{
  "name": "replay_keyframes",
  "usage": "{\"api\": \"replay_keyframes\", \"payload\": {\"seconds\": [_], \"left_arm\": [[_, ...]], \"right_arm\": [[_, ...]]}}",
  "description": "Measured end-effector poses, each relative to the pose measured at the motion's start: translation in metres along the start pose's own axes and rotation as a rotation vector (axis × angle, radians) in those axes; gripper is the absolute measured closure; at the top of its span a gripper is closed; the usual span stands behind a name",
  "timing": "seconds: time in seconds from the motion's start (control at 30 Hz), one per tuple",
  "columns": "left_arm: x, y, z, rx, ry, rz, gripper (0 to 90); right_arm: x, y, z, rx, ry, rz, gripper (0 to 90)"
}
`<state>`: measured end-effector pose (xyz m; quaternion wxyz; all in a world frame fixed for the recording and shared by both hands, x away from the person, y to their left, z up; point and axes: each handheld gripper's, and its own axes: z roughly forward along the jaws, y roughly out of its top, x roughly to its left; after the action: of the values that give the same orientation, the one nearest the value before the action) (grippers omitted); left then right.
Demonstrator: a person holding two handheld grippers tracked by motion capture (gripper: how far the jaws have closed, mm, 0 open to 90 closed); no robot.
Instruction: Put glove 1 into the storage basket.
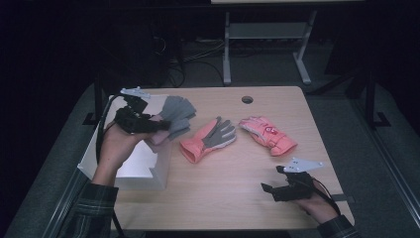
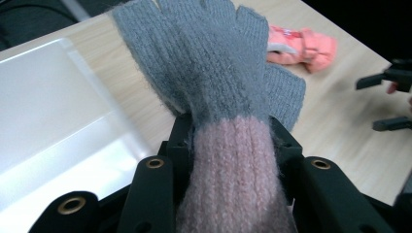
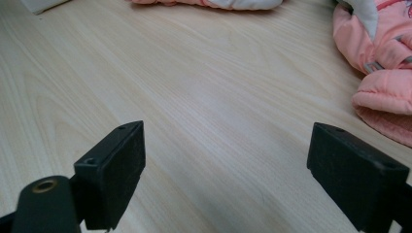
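My left gripper (image 1: pixel 159 125) is raised over the right edge of a white box (image 1: pixel 143 166) and is shut on a knitted glove (image 1: pixel 177 113). In the left gripper view the glove's pink cuff sits squeezed between the jaws of the left gripper (image 2: pixel 233 141), and its grey fingers (image 2: pixel 209 63) stick out beyond them. A second grey layer shows behind it. My right gripper (image 1: pixel 270 191) rests low at the table's front right. Its jaws stand wide open in the right gripper view (image 3: pixel 243 165), with bare wood between them.
Two pink ski gloves lie mid-table: one palm up with a grey palm (image 1: pixel 208 139), the other (image 1: pixel 270 135) to its right, close ahead of the right gripper (image 3: pixel 384 73). A cable hole (image 1: pixel 247 99) sits near the table's far edge. A desk frame (image 1: pixel 267 44) stands beyond.
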<state>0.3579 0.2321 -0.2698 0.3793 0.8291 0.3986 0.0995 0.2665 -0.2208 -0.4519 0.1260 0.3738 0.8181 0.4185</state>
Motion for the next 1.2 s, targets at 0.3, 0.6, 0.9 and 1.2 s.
{"api": "replay_keyframes", "payload": {"seconds": [0.3,0.6,0.9,1.2], "left_arm": [[0.045,-0.026,-0.014,-0.015,0.117,-0.082,62.3],[0.076,-0.048,0.002,0.005,0.195,-0.173,62.0],[0.105,-0.073,0.04,0.082,0.279,-0.274,62.0],[0.123,-0.092,0.063,0.143,0.327,-0.327,61.9]], "right_arm": [[0.001,0.004,0.006,0.003,0.013,-0.01,13.5],[0.0,0.003,0.006,0.004,0.012,-0.008,13.5],[-0.001,0.002,0.005,0.005,0.012,-0.005,13.5],[-0.001,0.002,0.005,0.003,0.011,-0.007,13.5]]}}
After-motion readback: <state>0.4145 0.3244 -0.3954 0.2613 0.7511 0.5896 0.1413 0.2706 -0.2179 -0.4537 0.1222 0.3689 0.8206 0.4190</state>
